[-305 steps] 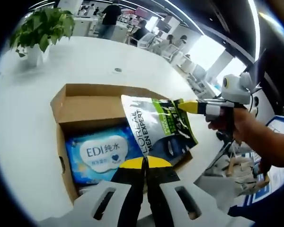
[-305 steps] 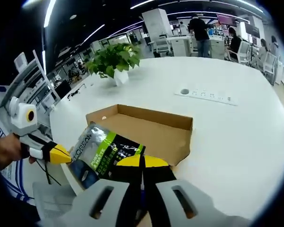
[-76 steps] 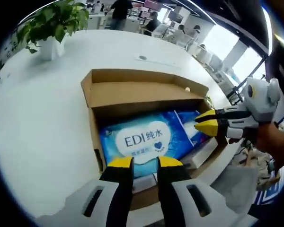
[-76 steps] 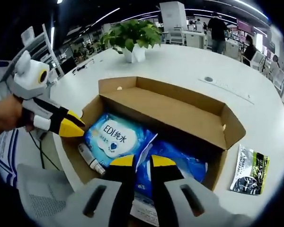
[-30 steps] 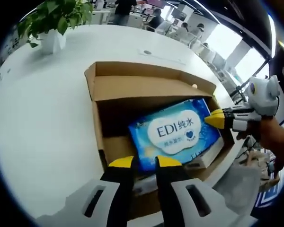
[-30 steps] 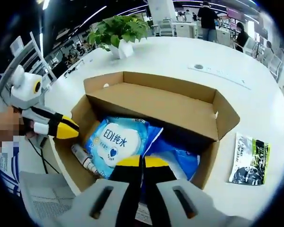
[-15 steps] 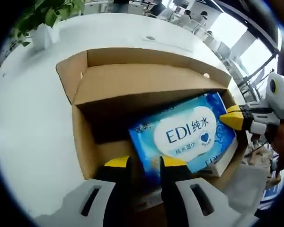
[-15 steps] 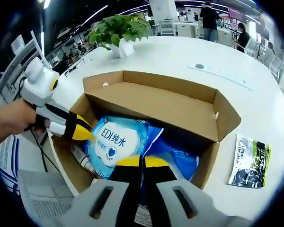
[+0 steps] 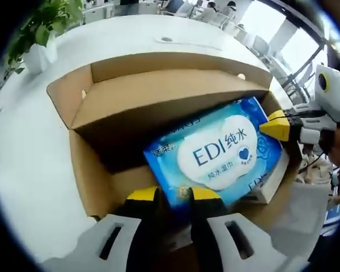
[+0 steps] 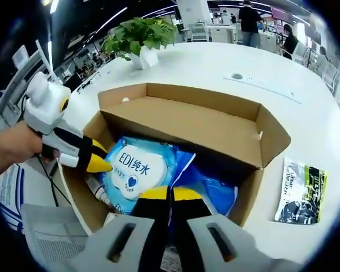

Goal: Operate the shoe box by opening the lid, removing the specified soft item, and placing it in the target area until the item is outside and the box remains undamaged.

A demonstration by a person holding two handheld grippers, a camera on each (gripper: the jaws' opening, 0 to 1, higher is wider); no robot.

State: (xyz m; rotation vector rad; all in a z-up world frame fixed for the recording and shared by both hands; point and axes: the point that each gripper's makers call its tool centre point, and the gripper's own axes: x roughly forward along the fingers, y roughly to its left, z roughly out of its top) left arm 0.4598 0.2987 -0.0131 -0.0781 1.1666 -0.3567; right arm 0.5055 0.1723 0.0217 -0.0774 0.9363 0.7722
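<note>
Shoe box (image 9: 90, 147) of brown cardboard sits on the white table (image 10: 306, 119), lid (image 10: 187, 127) folded back and standing open. Inside it, the blue EDI wet-wipes pack (image 9: 215, 153) now rides tilted, one end raised toward the box's open side; a couple of seconds ago it lay flat among the other contents. Judged: the lift-out has begun, but the pack is still inside the walls.

Right gripper (image 10: 170, 195): jaws pressed together on the pack's blue edge, where a moment earlier they stood apart. Left gripper (image 9: 174, 195): jaws a little apart, straddling the pack's near edge, not visibly clamped. In the right gripper view its yellow tip touches the pack's far side.

Under and beside the pack: a second blue packet (image 10: 215, 190), a white flat box (image 9: 269, 184), a small tube (image 10: 96, 190).

On the table outside the box: the L'Oreal Men Expert pouch (image 10: 300, 190), already out. Potted plant (image 10: 139, 37) well apart, at the far edge.

Obstruction, judged: the standing lid overhangs the pack's far end; the box's side wall is close.
</note>
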